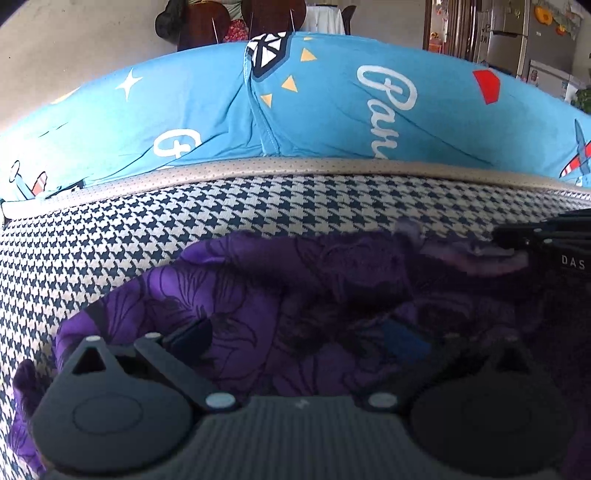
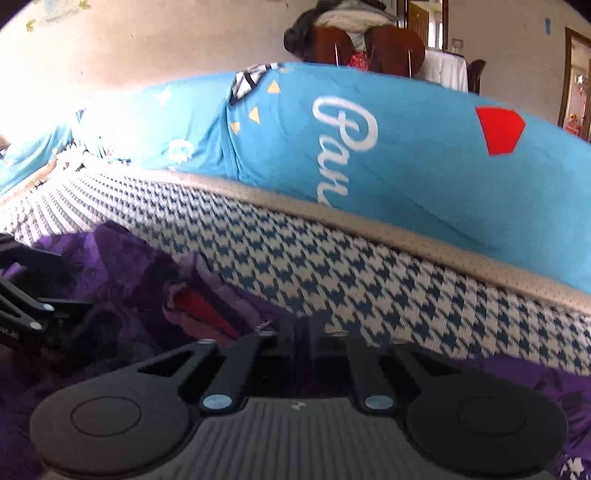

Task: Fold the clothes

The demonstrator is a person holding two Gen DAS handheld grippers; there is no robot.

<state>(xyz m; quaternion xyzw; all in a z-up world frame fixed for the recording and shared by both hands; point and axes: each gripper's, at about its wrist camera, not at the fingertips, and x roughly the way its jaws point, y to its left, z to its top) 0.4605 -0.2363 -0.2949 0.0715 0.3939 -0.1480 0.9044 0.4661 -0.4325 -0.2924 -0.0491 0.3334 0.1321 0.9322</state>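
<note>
Along the left edge of the left wrist view I saw a houndstooth bed cover (image 1: 74,258) curving up to a beige perforated trim (image 1: 295,170). Lower centre, the purple floral garment (image 1: 258,295) lay bunched on that cover, spreading towards the right. My left tool (image 1: 295,339) hung over it released, its two fingers set wide apart with purple cloth beneath and between them, the pads not pressing on it. At the right edge of the same view the right tool (image 1: 500,236) reached in from the side, its tip at a pale, turned-over edge of the garment.

In the right wrist view the left tool's black links showed at the far left over the crumpled cloth. Lower centre, the right tool's fingers were clenched together, with the garment's frayed edge lying right at them. I could not tell whether any cloth was nipped between the pads. To the right the houndstooth cover ran bare.

Behind the trim a blue printed quilt (image 1: 332,110) filled the upper half of both views. Wooden chairs (image 1: 203,22) stood top centre, and a fridge (image 1: 517,37) upper right.
</note>
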